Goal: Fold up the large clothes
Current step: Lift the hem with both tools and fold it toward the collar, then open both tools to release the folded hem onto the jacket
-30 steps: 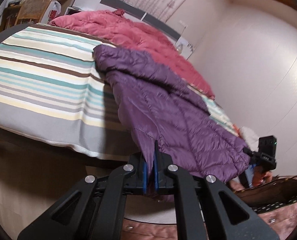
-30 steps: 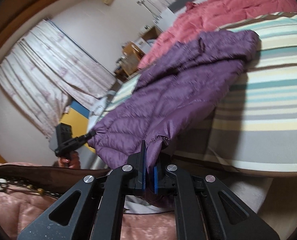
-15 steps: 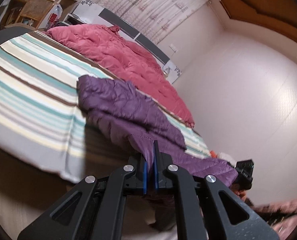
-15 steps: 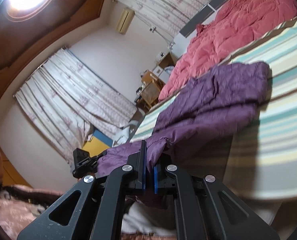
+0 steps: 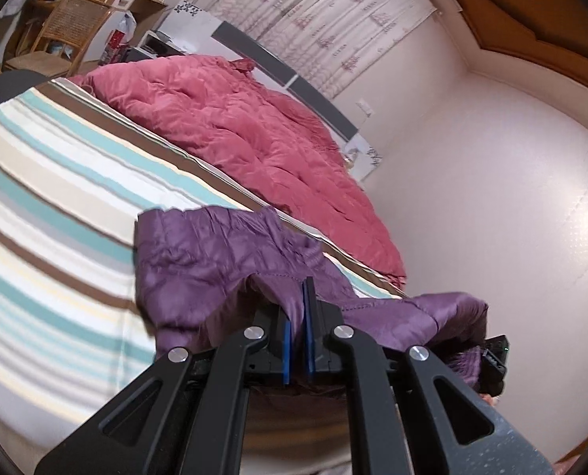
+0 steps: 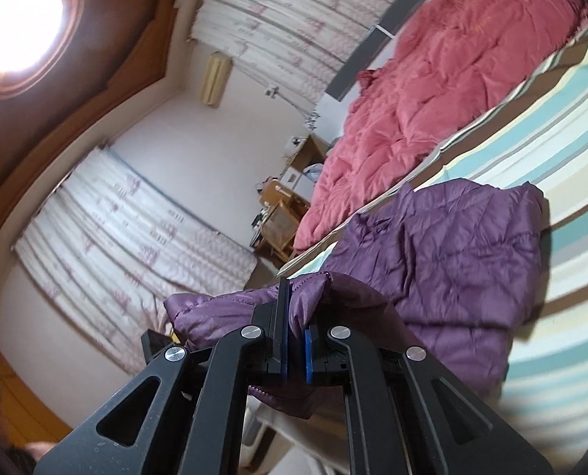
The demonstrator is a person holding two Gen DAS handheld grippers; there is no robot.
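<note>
The left tongs (image 5: 298, 316) are seen pinched together, their blue-lined fingers (image 5: 286, 346) nearly parallel and pointed forward and slightly downward, with a fold of the purple jacket (image 5: 199, 261) clamped between them. The right tongs (image 6: 294, 316) are likewise closed tight on another edge of the same garment, rolled to one side and aimed close to level. Each tool is glimpsed at the edge of the other's view, low down and mostly hidden. Part of a hand is seen beneath the right tool in the left view.
</note>
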